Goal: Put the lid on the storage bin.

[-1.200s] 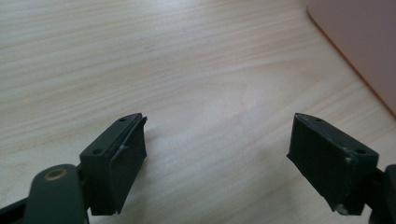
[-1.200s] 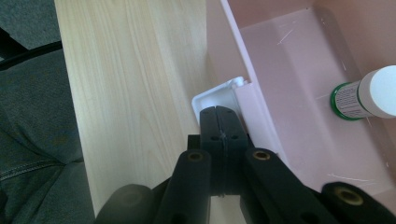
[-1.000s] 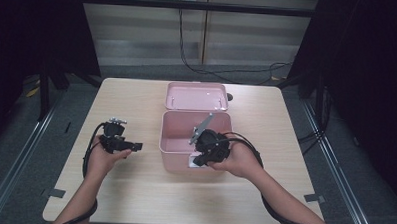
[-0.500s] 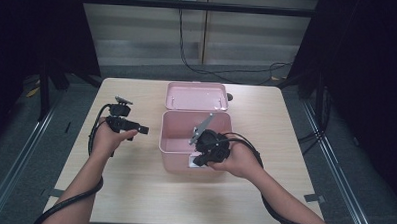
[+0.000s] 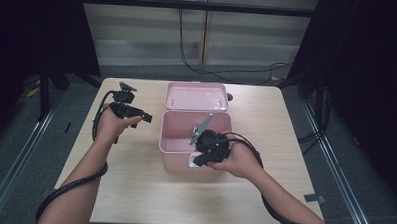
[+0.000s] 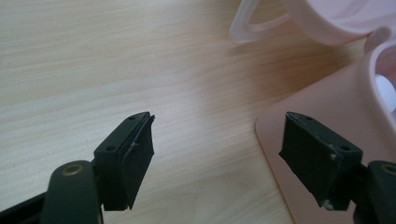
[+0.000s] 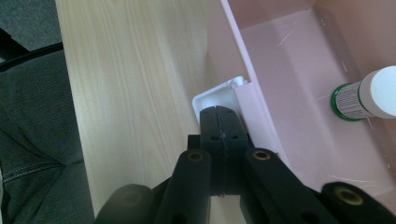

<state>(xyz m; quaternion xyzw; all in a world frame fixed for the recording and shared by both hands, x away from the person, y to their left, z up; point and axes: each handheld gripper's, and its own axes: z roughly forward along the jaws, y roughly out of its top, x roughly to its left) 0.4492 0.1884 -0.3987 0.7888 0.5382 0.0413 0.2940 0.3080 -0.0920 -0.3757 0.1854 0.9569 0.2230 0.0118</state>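
Note:
An open pink box [image 5: 177,159] stands mid-table with its lid [image 5: 197,96] lying flat behind it. Inside lies a bottle with a white cap and a green band [image 7: 369,95]. My right gripper [image 7: 223,112] is shut, its tips against the white latch [image 7: 219,95] on the box's front wall; it sits at the box's near edge [image 5: 201,159]. My left gripper [image 5: 144,117] hovers left of the box, open, with bare table under its fingers [image 6: 130,158]. Its jaws have just closed a little with nothing between them. The box's corner [image 6: 322,102] lies beside the right jaw.
The wooden table [image 5: 133,190] has free room left, right and in front of the box. A small tape piece [image 5: 313,197] lies near the front right edge. The lid's handle loop [image 6: 254,28] lies past my left gripper. Cables trail from both hands.
My left hand has risen and moved away from the person, toward the table's far left. The right hand and the box have stayed put.

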